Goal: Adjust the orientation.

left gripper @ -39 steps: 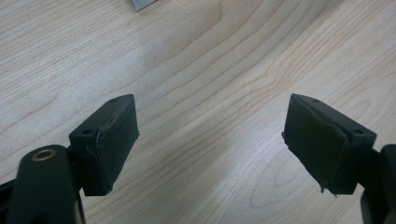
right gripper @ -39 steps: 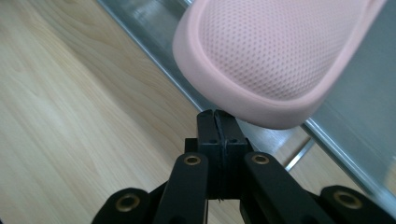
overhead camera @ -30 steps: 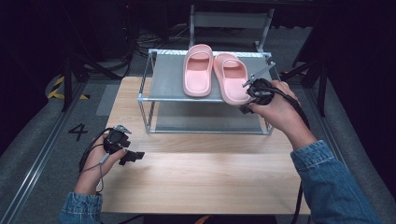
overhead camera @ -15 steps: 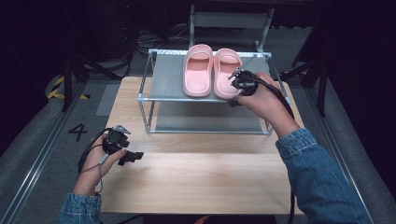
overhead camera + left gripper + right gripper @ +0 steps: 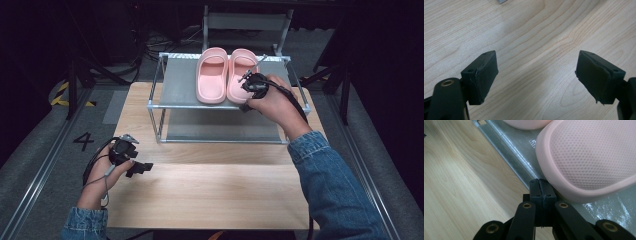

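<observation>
Two pink slippers stand side by side on the top shelf of a metal rack (image 5: pixel 176 89): the left slipper (image 5: pixel 212 75) and the right slipper (image 5: pixel 241 70). My right gripper (image 5: pixel 248 96) is at the right slipper's heel, near the shelf's front edge. In the right gripper view its pads (image 5: pixel 541 188) are pressed together with nothing between them, right beside the heel rim of the slipper (image 5: pixel 589 157). My left gripper (image 5: pixel 138 168) hangs low over the wooden table (image 5: pixel 210 190) at the left, and its jaws (image 5: pixel 536 73) stand wide open and empty.
The rack has a lower grey shelf (image 5: pixel 220 131) and thin metal legs. A second metal frame (image 5: pixel 245 20) stands behind the rack. Dark floor with a rail and a painted "4" (image 5: pixel 83 141) lies left of the table.
My right hand has moved left along the shelf's front. The right slipper's heel has swung left with it and now lies parallel to the left slipper. The left hand has kept still.
</observation>
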`<state>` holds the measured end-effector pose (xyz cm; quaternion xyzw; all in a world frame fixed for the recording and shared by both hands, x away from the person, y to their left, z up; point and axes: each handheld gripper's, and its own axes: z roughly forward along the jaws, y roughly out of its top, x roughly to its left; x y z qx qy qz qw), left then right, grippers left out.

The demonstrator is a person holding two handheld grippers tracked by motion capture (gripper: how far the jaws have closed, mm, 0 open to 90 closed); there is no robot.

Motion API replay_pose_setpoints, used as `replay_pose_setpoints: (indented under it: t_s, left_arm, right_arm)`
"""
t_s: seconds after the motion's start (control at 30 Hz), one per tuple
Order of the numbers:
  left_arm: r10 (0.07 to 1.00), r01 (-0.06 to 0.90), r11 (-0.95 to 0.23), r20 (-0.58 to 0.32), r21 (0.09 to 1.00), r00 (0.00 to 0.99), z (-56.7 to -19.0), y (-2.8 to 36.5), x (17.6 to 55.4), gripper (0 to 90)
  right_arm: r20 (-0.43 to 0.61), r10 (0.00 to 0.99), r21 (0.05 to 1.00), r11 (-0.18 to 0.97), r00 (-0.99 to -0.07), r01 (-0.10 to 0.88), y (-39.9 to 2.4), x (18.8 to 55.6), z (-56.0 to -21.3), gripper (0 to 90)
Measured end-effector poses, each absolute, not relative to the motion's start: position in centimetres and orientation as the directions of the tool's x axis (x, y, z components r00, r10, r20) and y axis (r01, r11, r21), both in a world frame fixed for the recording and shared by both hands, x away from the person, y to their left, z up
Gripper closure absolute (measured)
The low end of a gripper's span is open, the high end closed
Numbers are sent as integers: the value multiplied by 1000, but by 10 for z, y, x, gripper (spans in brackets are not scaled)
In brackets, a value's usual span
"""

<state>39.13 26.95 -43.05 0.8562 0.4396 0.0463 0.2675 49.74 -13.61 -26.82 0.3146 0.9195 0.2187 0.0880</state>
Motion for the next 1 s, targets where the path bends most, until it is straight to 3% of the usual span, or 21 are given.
replay_pose_setpoints:
  t_s: [0.3,0.57,0.77,1.0]
  left_arm:
    - [778,728,-468,-157,500,608,-430,269,391,185]
    - [777,725,-471,-152,502,611,-430,269,392,185]
    - [773,725,-479,-153,495,616,-431,268,394,185]
    - [774,726,-478,-154,494,614,-431,267,394,185]
  right_arm:
    - [-19,616,465,703,-787,539,-135,494,-268,844]
    - [6,637,552,641,-771,534,-144,479,-261,675]
    - [-11,641,615,610,-767,501,-159,463,-254,604]
    - [-23,656,653,581,-754,486,-181,449,-248,585]
